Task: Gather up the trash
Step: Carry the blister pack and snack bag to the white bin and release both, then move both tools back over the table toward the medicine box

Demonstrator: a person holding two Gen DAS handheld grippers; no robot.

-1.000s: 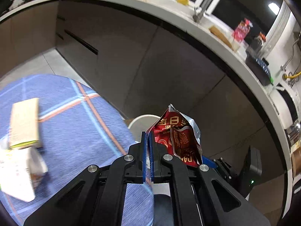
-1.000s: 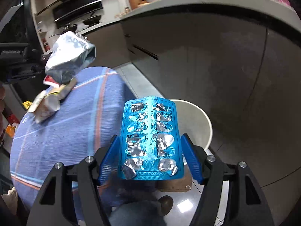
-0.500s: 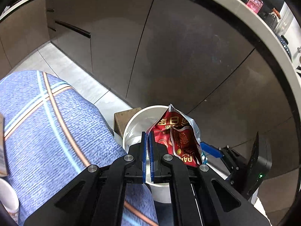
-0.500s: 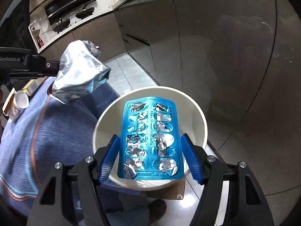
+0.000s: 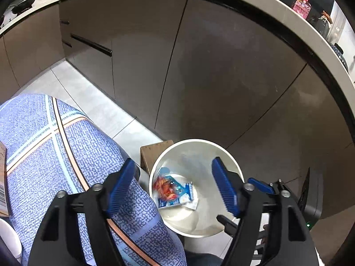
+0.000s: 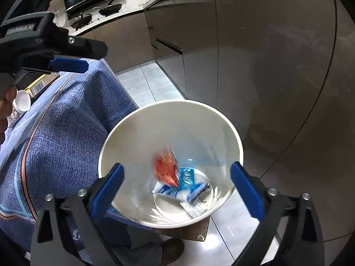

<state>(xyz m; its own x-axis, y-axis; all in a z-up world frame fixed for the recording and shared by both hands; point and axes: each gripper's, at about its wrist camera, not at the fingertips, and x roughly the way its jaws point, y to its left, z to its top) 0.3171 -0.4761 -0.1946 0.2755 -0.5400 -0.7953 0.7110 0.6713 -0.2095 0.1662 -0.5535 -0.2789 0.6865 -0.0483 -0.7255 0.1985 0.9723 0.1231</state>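
Left wrist view: your left gripper (image 5: pixel 172 189), jaws spread and empty, hovers over the white bin (image 5: pixel 230 159); the red snack wrapper (image 5: pixel 165 188) lies inside it, and swinging back carelessly could knock the rim. Right wrist view: your right gripper (image 6: pixel 176 187), also spread and empty, hangs above the bin (image 6: pixel 115 137), where the blue blister pack (image 6: pixel 187 177) rests beside the wrapper (image 6: pixel 166 168); more trash waits on the blue tablecloth (image 6: pixel 66 122) left of the bin.

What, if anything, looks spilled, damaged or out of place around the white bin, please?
Nothing stands out. The red snack wrapper and blue blister pack lie inside the white bin, with nothing spilled on the floor tiles beside it. Both the left gripper and right gripper are open and empty.
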